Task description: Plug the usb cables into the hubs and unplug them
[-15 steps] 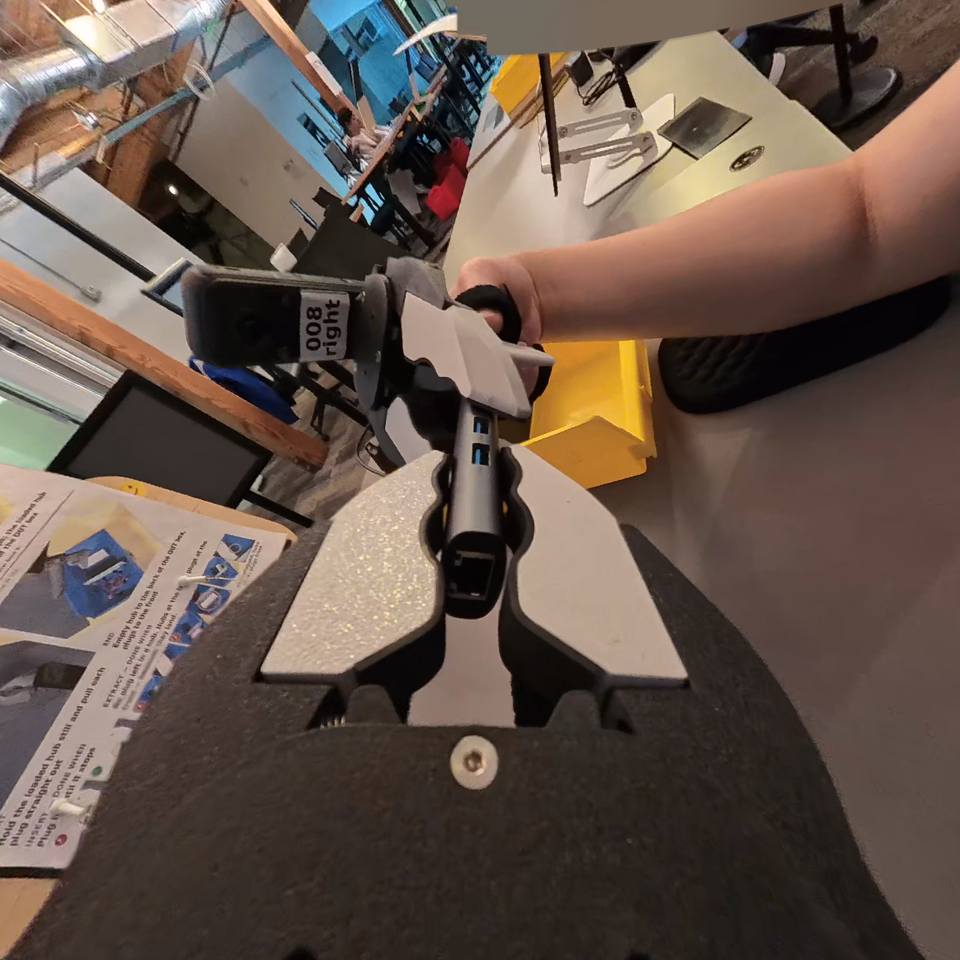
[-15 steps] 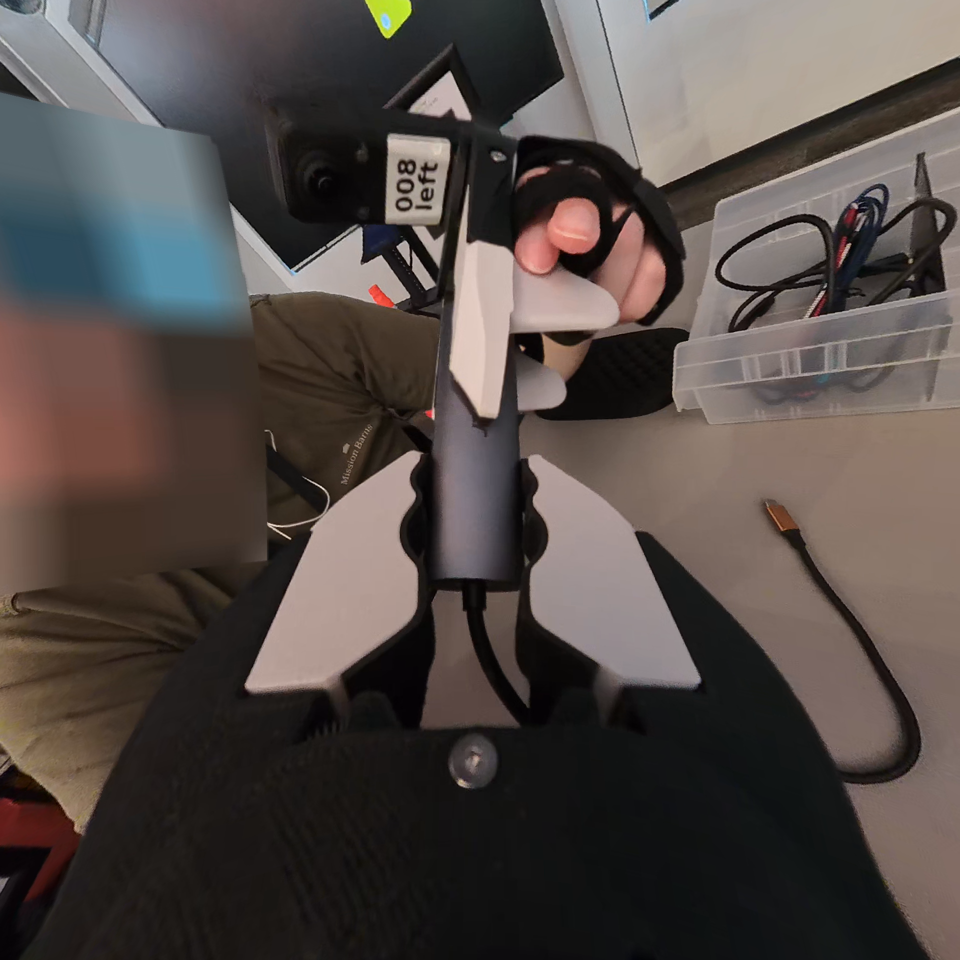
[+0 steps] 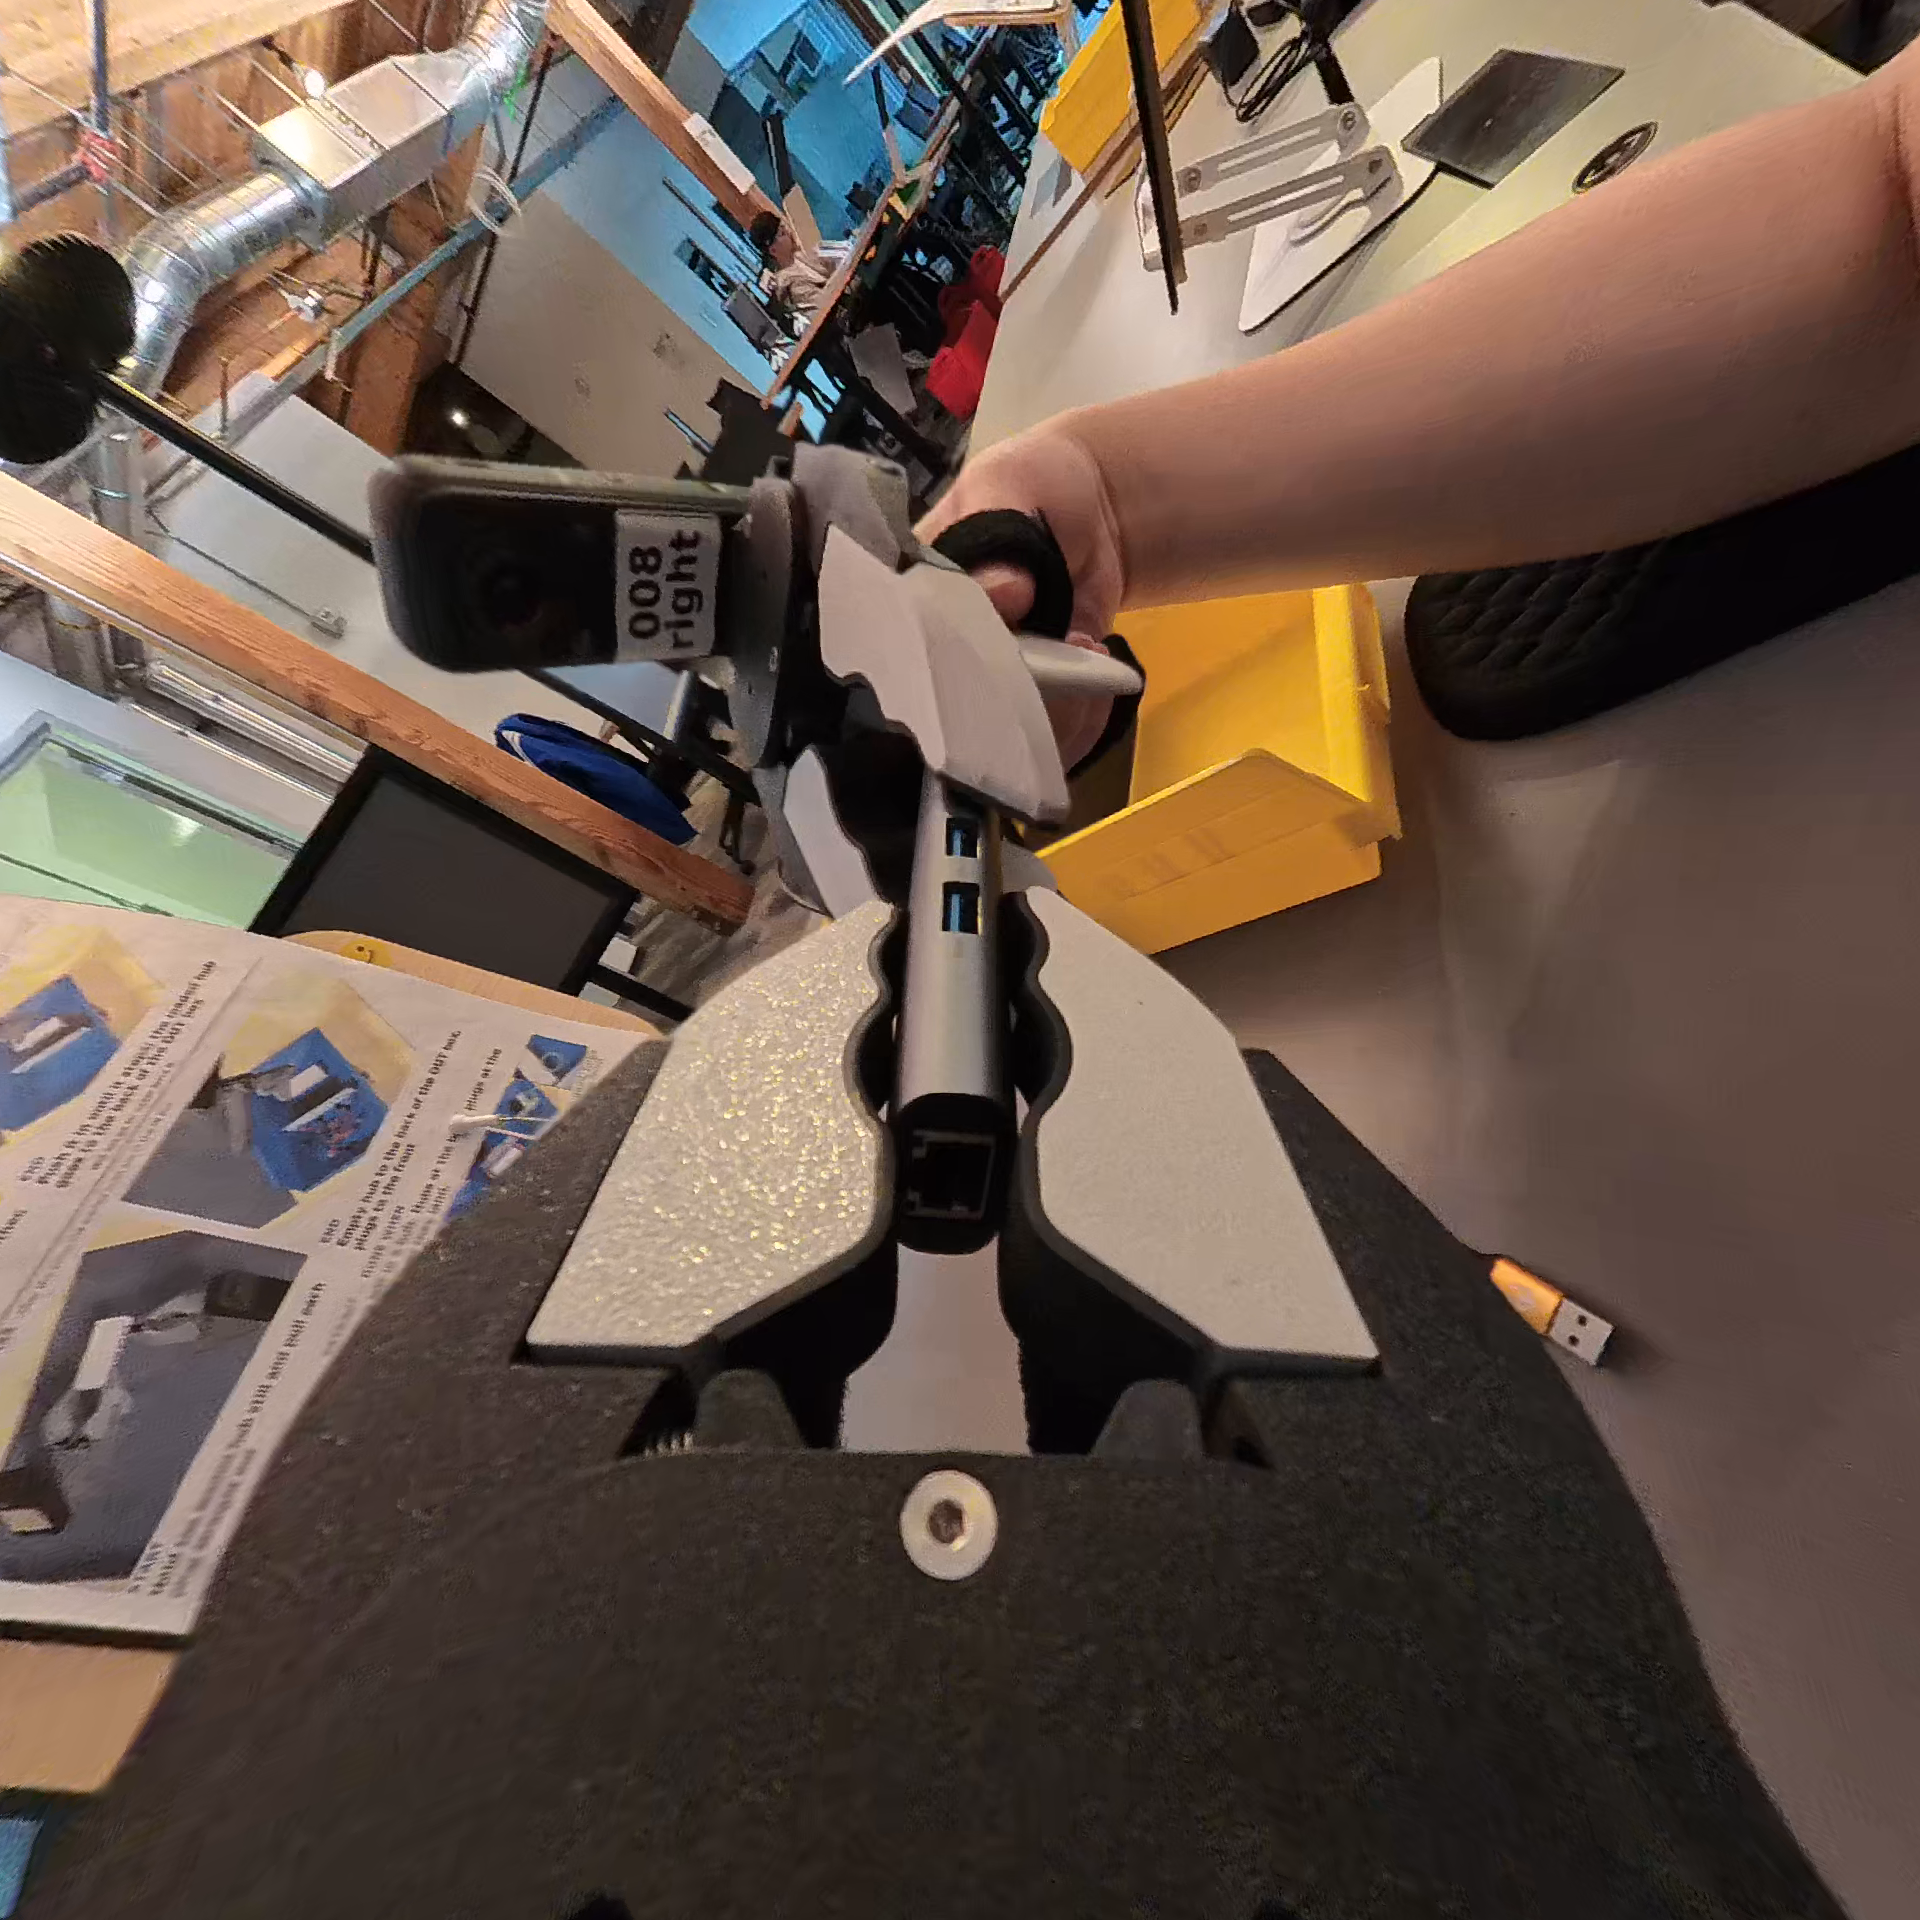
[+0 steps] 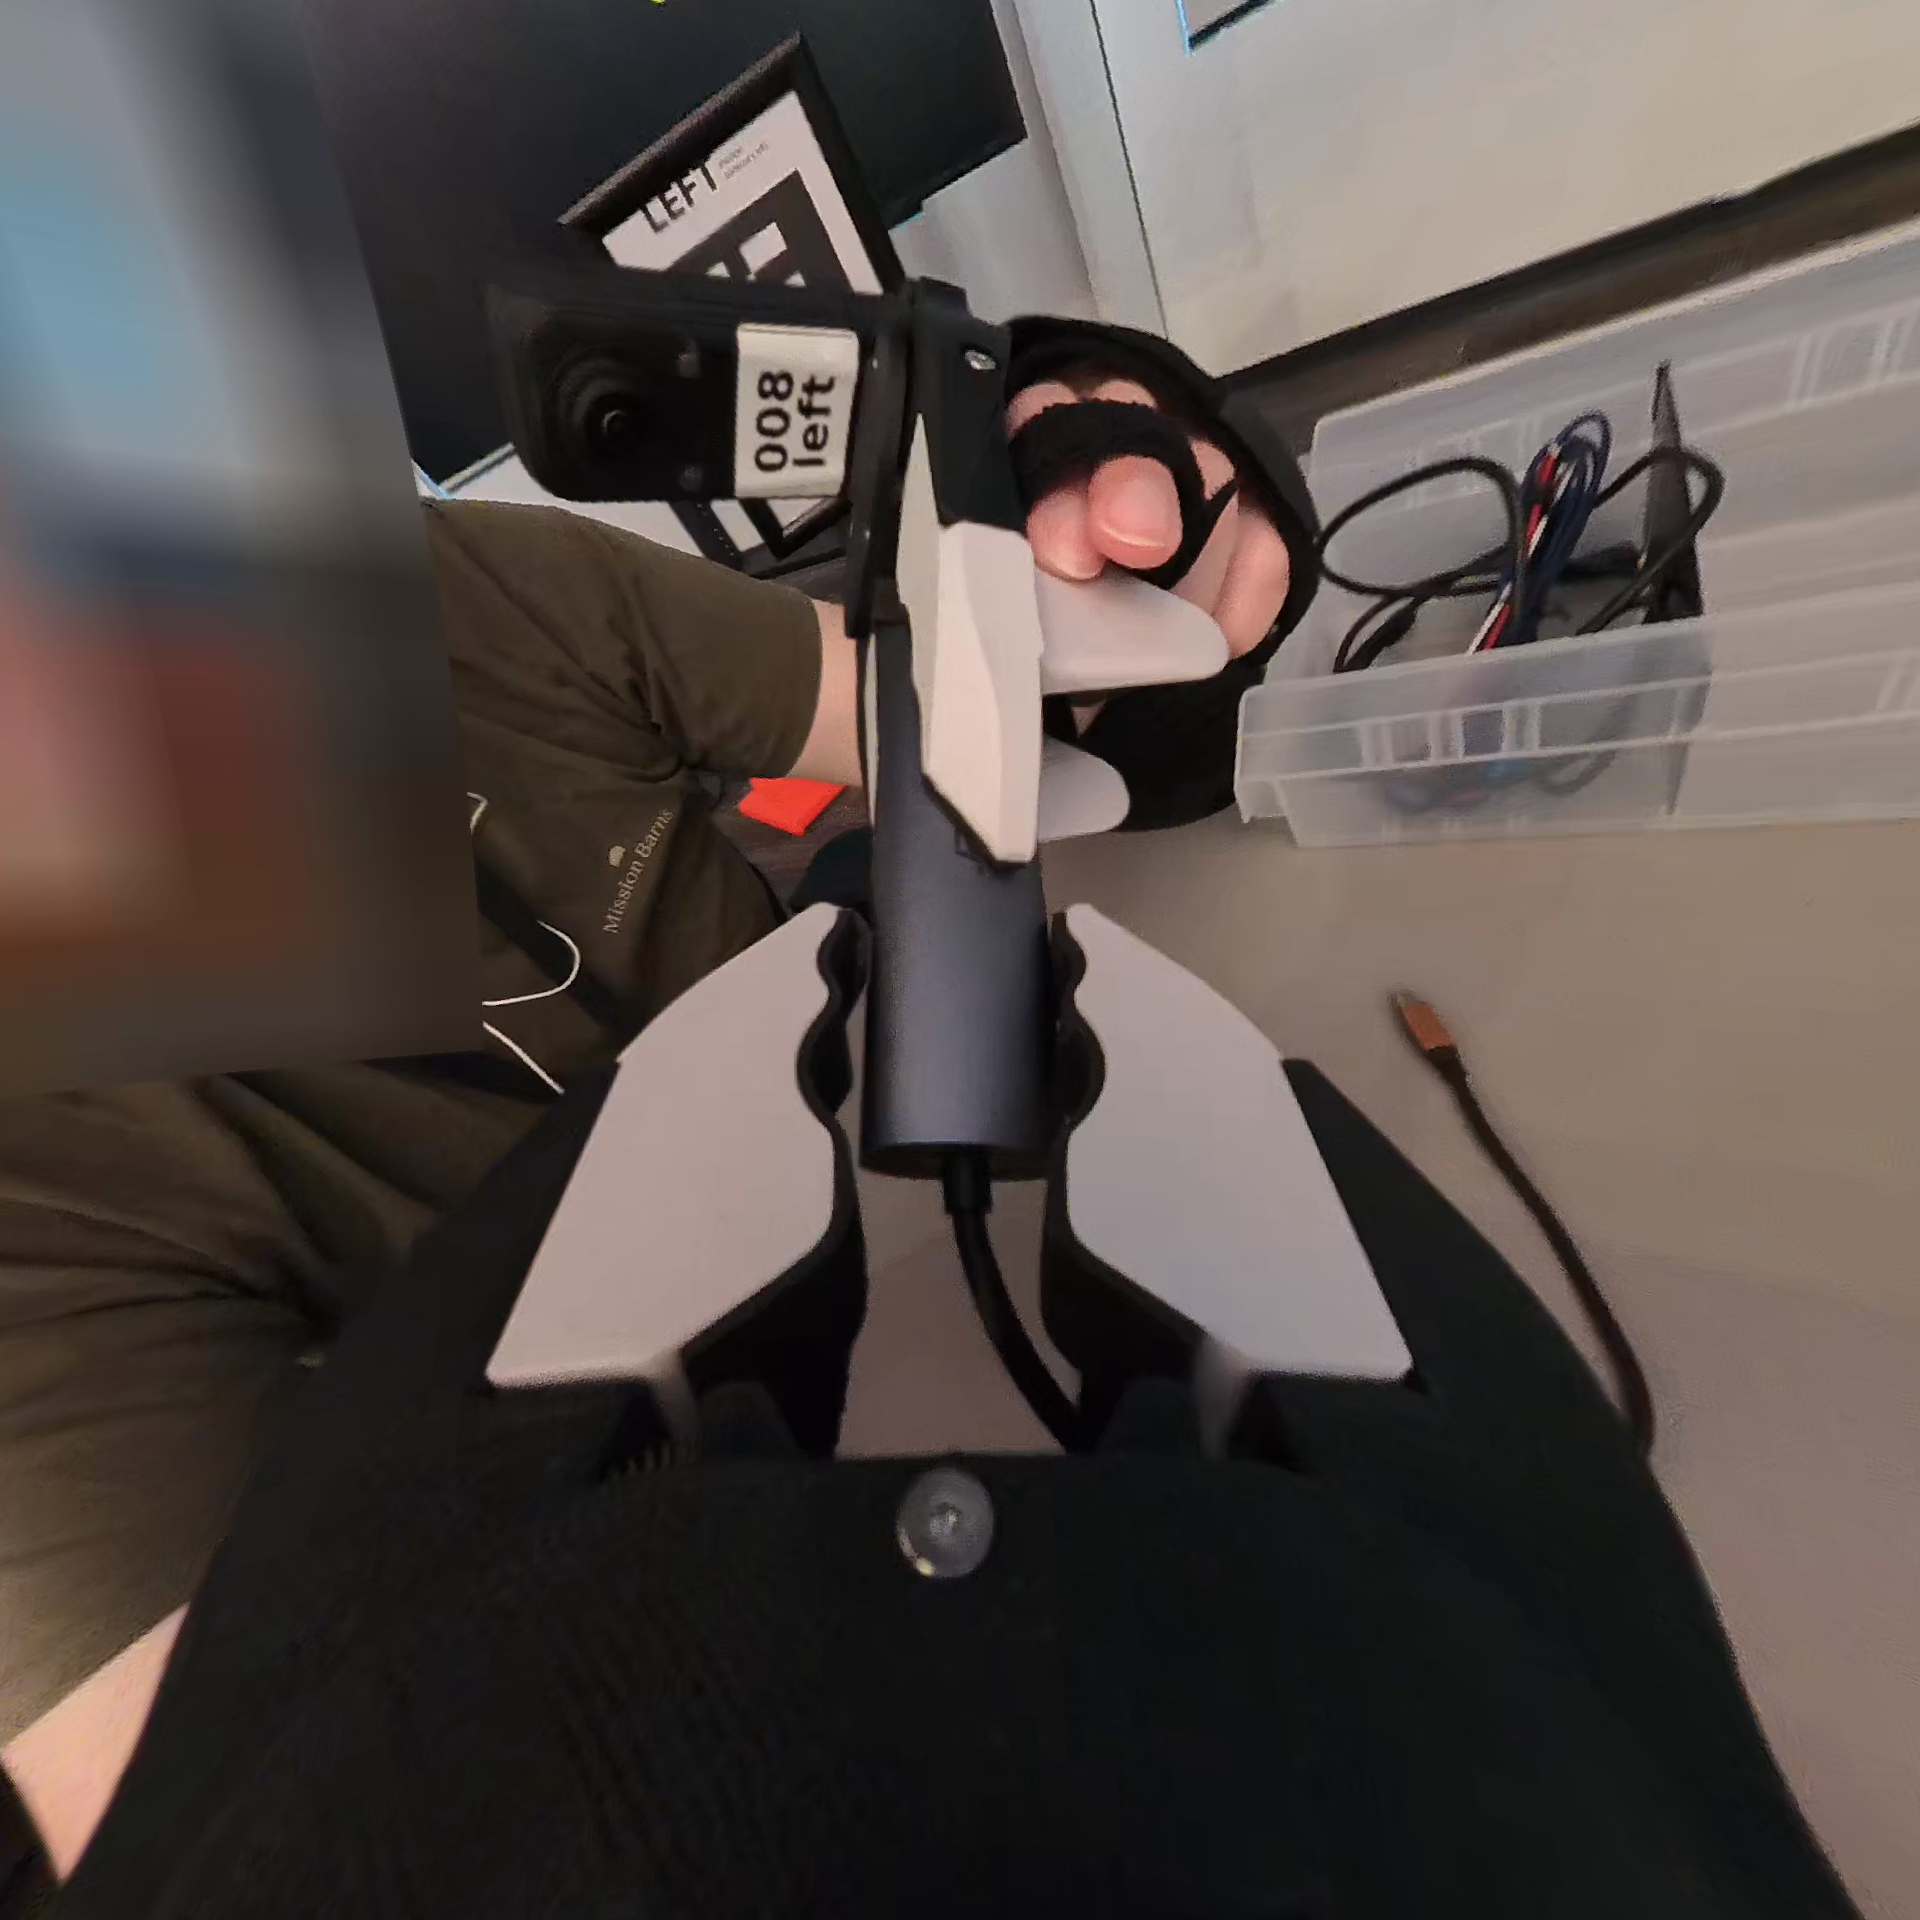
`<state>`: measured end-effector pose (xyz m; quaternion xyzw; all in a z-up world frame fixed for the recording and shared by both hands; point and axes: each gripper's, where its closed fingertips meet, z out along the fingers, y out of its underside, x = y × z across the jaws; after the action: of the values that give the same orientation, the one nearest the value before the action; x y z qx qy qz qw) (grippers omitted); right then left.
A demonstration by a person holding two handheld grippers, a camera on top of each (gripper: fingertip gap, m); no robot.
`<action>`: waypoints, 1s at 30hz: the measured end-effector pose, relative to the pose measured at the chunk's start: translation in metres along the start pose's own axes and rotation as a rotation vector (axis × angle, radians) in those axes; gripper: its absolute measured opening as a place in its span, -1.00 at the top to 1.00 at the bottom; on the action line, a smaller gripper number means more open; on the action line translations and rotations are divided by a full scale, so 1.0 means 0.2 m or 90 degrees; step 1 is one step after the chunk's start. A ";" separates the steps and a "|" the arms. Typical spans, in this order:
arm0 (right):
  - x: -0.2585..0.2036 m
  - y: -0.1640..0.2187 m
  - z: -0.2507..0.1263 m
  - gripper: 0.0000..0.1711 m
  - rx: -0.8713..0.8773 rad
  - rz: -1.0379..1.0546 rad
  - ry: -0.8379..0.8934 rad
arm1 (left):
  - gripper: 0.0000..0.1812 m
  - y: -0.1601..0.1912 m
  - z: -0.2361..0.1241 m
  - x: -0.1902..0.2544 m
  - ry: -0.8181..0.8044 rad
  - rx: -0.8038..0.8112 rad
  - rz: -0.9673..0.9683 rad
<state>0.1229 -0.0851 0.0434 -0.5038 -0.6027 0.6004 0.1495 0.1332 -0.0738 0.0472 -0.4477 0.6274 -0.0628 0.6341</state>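
A dark grey USB hub (image 3: 951,1039) is held in the air between both grippers. My left gripper (image 3: 951,914) is shut on the end with the square network port. Two blue USB ports show farther along the hub. My right gripper (image 4: 956,914) is shut on the opposite end of the hub (image 4: 956,997), where the hub's own black cable (image 4: 997,1288) comes out. Each gripper also shows in the other's view, the right one (image 3: 966,748) and the left one (image 4: 977,769). A loose orange USB plug (image 3: 1553,1325) lies on the grey table; its black cable (image 4: 1558,1247) trails off.
A yellow bin (image 3: 1247,790) stands behind the hub beside a black wrist rest (image 3: 1558,644). A clear plastic bin (image 4: 1475,727) holds several cables. A printed instruction sheet (image 3: 208,1195) lies at the left. A person in an olive shirt (image 4: 623,675) sits close. Left and right tips are no more than a few centimetres apart.
Both grippers stay shut on the hub. The pair has shifted slightly, so the orange USB plug now shows at the lower right of the left wrist view.
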 end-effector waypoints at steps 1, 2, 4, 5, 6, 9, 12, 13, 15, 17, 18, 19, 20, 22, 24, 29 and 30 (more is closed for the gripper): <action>-0.01 -0.01 0.00 0.54 0.003 -0.014 0.005 | 0.80 -0.01 -0.01 -0.01 -0.008 0.001 0.012; -0.02 -0.02 -0.01 0.50 0.007 -0.025 0.012 | 0.80 -0.01 -0.01 -0.01 -0.014 0.000 0.027; -0.02 -0.05 -0.04 0.41 0.026 -0.045 0.036 | 0.80 -0.03 -0.03 -0.02 -0.032 -0.001 0.058; -0.03 -0.07 -0.06 0.41 0.041 -0.056 0.046 | 0.80 -0.04 -0.04 -0.03 -0.040 -0.001 0.074; -0.03 -0.09 -0.08 0.41 0.055 -0.064 0.049 | 0.80 -0.04 -0.05 -0.03 -0.047 -0.003 0.085; -0.05 -0.09 -0.10 0.41 0.065 -0.064 0.042 | 0.80 -0.06 -0.06 -0.04 -0.051 0.002 0.088; -0.03 -0.07 -0.08 0.41 0.045 -0.065 0.054 | 0.80 -0.06 -0.07 -0.04 -0.052 0.001 0.086; -0.03 -0.07 -0.07 0.44 0.043 -0.065 0.050 | 0.80 -0.06 -0.07 -0.04 -0.052 0.001 0.088; -0.04 -0.06 -0.05 0.53 0.035 -0.053 0.031 | 0.80 -0.06 -0.07 -0.04 -0.045 0.002 0.084; -0.04 -0.05 -0.04 0.61 0.028 -0.037 0.013 | 0.80 -0.06 -0.07 -0.03 -0.039 0.001 0.084; -0.04 -0.05 -0.03 0.61 0.028 -0.034 0.004 | 0.80 -0.06 -0.07 -0.03 -0.037 0.000 0.085; -0.04 -0.05 -0.03 0.61 0.033 -0.035 0.003 | 0.80 -0.06 -0.07 -0.03 -0.038 0.000 0.086; -0.03 -0.06 -0.04 0.61 0.038 -0.037 0.005 | 0.80 -0.05 -0.07 -0.03 -0.042 -0.003 0.087; -0.02 -0.06 -0.03 0.61 0.040 -0.034 0.004 | 0.80 -0.04 -0.07 -0.04 -0.043 0.000 0.086; 0.00 -0.05 -0.03 0.61 0.035 -0.024 0.009 | 0.80 -0.02 -0.07 -0.03 -0.033 -0.003 0.077; 0.04 -0.04 -0.04 0.61 0.047 -0.029 0.017 | 0.80 0.02 -0.05 -0.04 -0.031 -0.031 0.081; 0.04 -0.06 -0.04 0.60 0.058 -0.036 0.020 | 0.80 0.02 -0.06 -0.04 -0.034 -0.033 0.083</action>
<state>0.1208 -0.0714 0.0519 -0.4888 -0.5862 0.6149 0.1984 0.1202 -0.0715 0.0527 -0.4237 0.6394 0.0070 0.6415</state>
